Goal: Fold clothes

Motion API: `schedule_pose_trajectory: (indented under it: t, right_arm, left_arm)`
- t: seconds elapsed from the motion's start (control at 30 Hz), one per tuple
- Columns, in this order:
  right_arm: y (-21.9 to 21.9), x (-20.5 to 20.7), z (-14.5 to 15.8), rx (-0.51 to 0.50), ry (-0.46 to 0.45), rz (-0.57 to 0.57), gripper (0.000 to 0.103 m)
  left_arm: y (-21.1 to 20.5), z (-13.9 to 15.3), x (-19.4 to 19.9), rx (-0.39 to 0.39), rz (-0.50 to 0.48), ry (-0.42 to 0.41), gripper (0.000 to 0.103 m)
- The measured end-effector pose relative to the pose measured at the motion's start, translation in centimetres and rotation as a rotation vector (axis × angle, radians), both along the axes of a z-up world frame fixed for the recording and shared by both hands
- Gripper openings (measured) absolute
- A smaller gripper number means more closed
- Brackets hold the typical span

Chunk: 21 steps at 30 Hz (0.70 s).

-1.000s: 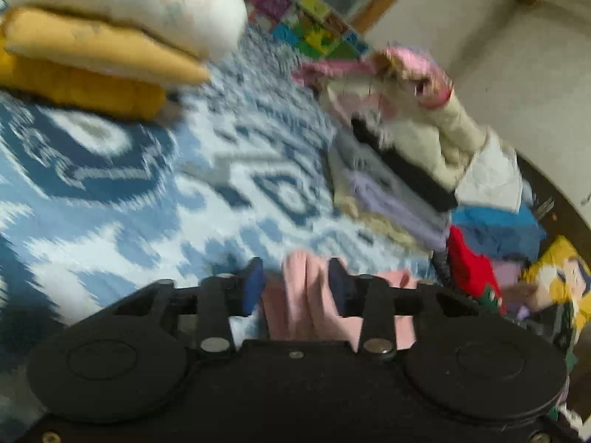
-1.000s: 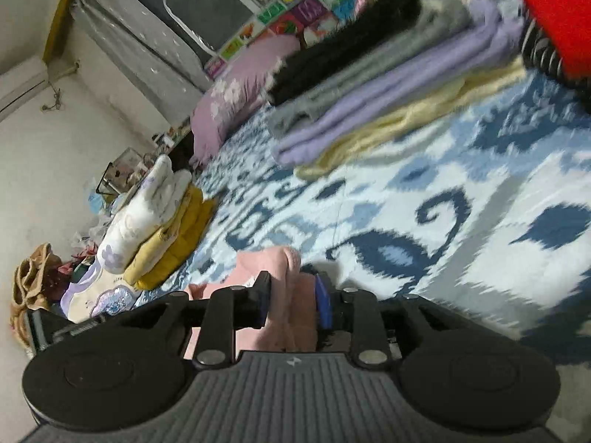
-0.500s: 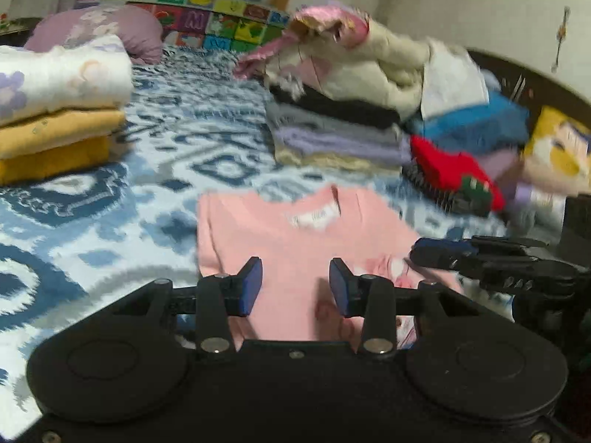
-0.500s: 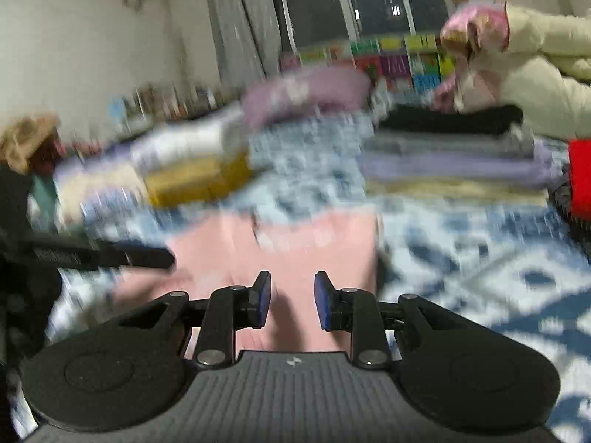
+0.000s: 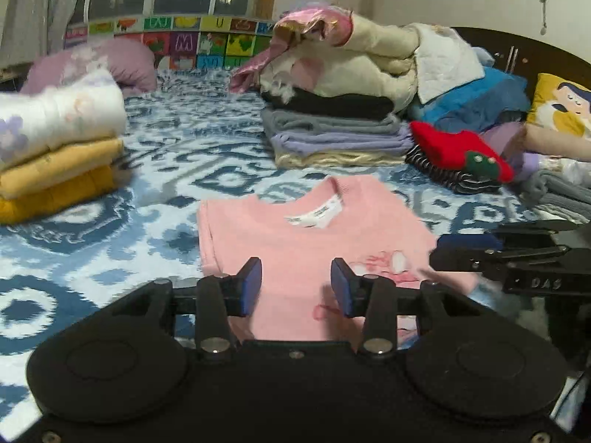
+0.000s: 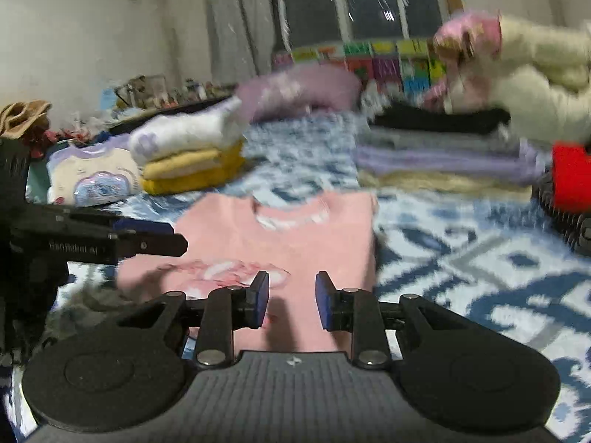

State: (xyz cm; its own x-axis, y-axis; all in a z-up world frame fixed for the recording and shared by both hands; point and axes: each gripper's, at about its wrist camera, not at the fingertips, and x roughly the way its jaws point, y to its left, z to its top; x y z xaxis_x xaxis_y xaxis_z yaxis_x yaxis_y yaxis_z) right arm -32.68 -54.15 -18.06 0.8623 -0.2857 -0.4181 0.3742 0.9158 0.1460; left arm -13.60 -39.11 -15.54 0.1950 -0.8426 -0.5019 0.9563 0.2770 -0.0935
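While both pairs of tongs hang low over the near hem, neither holds anything. The left tongs [image 5: 296, 286] stand with their blue pads set wide apart and only pink cloth showing in the gap; the right tongs [image 6: 291, 301] stand parted rather more narrowly, likewise empty.

The pink top [image 5: 314, 243] lies flat on the bed [image 5: 110, 243], directly ahead of both tools. Its long axis runs away from the tongs: hem nearest, collar and white neck label farthest. It appears already narrowed to a panel, though where the sleeves lie cannot be told.

In the left wrist view the left tongs sit over the garment's left-centre, with the right tool's fingers entering at the right edge beside the printed motif. In the right wrist view the right tongs sit over the right-centre, with the left tool entering from the left, level with the chest.

Judgement: the two arms are about equally near the hem, one to each near corner. The next fold most likely carries hem toward collar along that axis.

Beyond the collar stand the folded grey and lilac stack [image 5: 336, 136] and, far left, the yellow and white stack [image 5: 55, 147], both well apart from the top.
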Motion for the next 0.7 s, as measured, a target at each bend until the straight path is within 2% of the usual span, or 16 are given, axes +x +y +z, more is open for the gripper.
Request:
schedule_pose_trajectory:
  t: [0.07, 0.13, 0.17, 0.23, 0.3, 0.43, 0.5, 0.57, 0.7]
  right_arm:
    - [1.3, -0.3, 0.2, -0.039, -0.011, 0.026, 0.029]
    - [2.2, 1.3, -0.8, -0.068, 0.093, 0.051, 0.029]
    - [2.3, 1.9, -1.5, -0.061, 0.142, 0.056, 0.029]
    - [2.5, 2.1, -1.4, -0.083, 0.152, 0.055, 0.029]
    - [2.7, 1.7, -0.8, -0.093, 0.141, 0.060, 0.029]
    - [3.8, 1.6, 0.3, -0.135, 0.070, 0.072, 0.029]
    - [4.2, 2.0, 0.6, -0.160, 0.030, 0.085, 0.029]
    - [4.4, 2.7, 0.6, -0.178, 0.015, 0.094, 0.029]
    - [3.6, 4.6, -1.0, -0.119, 0.099, 0.112, 0.029]
  left_arm:
    - [0.3, -0.6, -1.3, 0.051, -0.025, -0.046, 0.041]
    - [-0.4, -2.1, -2.0, 0.123, -0.031, -0.088, 0.043]
    - [-0.7, -2.6, -2.2, 0.134, -0.037, -0.110, 0.043]
    - [-0.9, -2.3, -2.2, 0.134, -0.059, -0.117, 0.043]
    - [-0.6, -1.2, -1.4, 0.089, -0.070, -0.104, 0.044]
    - [-1.7, -0.2, 2.6, -0.015, 0.010, -0.038, 0.043]
    - [-2.5, -0.2, 4.8, -0.056, 0.038, 0.028, 0.037]
    - [-3.4, -0.8, 6.1, -0.052, 0.051, 0.079, 0.037]
    - [-5.2, -2.4, 8.3, -0.022, 0.071, 0.165, 0.030]
